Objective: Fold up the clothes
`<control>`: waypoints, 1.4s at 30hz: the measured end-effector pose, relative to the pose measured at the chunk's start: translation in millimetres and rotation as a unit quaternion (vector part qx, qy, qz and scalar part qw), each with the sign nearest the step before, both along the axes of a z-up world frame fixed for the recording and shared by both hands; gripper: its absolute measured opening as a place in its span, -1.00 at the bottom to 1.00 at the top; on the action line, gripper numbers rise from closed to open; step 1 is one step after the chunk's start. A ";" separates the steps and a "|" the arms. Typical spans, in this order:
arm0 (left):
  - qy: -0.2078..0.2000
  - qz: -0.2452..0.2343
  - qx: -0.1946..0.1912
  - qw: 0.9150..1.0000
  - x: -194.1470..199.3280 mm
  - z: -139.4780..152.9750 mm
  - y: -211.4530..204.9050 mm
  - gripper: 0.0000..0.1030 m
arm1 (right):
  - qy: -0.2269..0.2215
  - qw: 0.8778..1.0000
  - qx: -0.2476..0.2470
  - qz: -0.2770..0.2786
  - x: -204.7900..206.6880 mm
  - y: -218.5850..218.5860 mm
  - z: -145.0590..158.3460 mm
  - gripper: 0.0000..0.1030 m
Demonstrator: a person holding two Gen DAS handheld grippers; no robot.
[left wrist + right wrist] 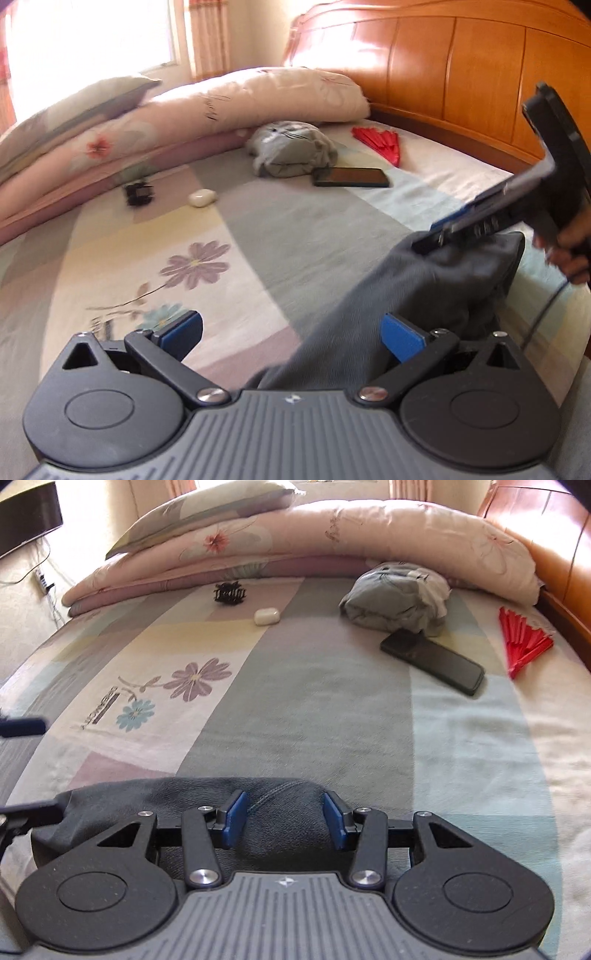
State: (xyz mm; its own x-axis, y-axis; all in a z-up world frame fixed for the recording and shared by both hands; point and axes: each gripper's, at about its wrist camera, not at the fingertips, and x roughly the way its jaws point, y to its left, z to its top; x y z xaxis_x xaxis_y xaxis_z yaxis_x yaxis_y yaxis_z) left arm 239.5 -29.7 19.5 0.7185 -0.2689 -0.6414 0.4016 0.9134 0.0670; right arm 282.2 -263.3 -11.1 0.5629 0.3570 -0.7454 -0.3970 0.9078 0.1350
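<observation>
Along the bottom of the left wrist view: left gripper [291,332], fingers spread wide, clamping nothing. Between them, close against the right-hand blue pad, a dark grey garment [388,295], running up and rightward as a long band. At its far end, right of centre: right gripper [439,230], tips down in the cloth, gripped by a hand [569,251] at the right edge. Open bedsheet [258,229] across the middle and left, plenty of free room. Bounded at upper right by a wooden headboard [480,74], at upper left by a rolled quilt [221,107] with a pillow [92,99] on top. Near that far border: a folded pale grey garment [291,147], a phone [351,177] just beside it, a red fan [376,142] by the headboard, a black hair claw [138,194], and a white earbud case [202,198], lid shut, contents hidden.

Low in the right wrist view: right gripper fingers partly apart, standing either side of a hump of the dark grey garment, no squeeze showing. Garment lying on the sheet, spreading toward lower left. Wide clear sheet ahead, through the centre. Same small items lined up near the quilt at the top; phone and fan at upper right, fan almost at the bed's right edge. Past the bed's left edge, upper left: floor with a power strip [40,579] and cables.
</observation>
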 end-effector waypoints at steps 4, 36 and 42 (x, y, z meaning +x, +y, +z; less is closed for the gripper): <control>0.026 -0.061 -0.024 0.998 31.2 -13.4 -8.6 0.99 | -0.001 0.999 -0.022 0.025 6.3 7.4 3.3 0.04; 0.250 0.007 0.078 0.965 91.7 59.3 -107.8 0.97 | 0.233 0.969 0.038 -0.067 10.7 -89.2 54.7 0.61; 0.307 0.085 0.091 0.944 118.1 36.9 -110.1 0.97 | 0.258 0.962 0.047 -0.076 15.4 -102.9 39.7 0.61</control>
State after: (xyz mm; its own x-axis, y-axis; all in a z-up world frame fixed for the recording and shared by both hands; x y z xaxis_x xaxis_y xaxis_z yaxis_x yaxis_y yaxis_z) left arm 357.5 -139.8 56.5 0.2198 -0.0289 -0.9751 0.2654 0.9636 0.0313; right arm 297.6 -366.1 28.6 0.1780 0.3786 -0.9083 -0.1180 0.9246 0.3622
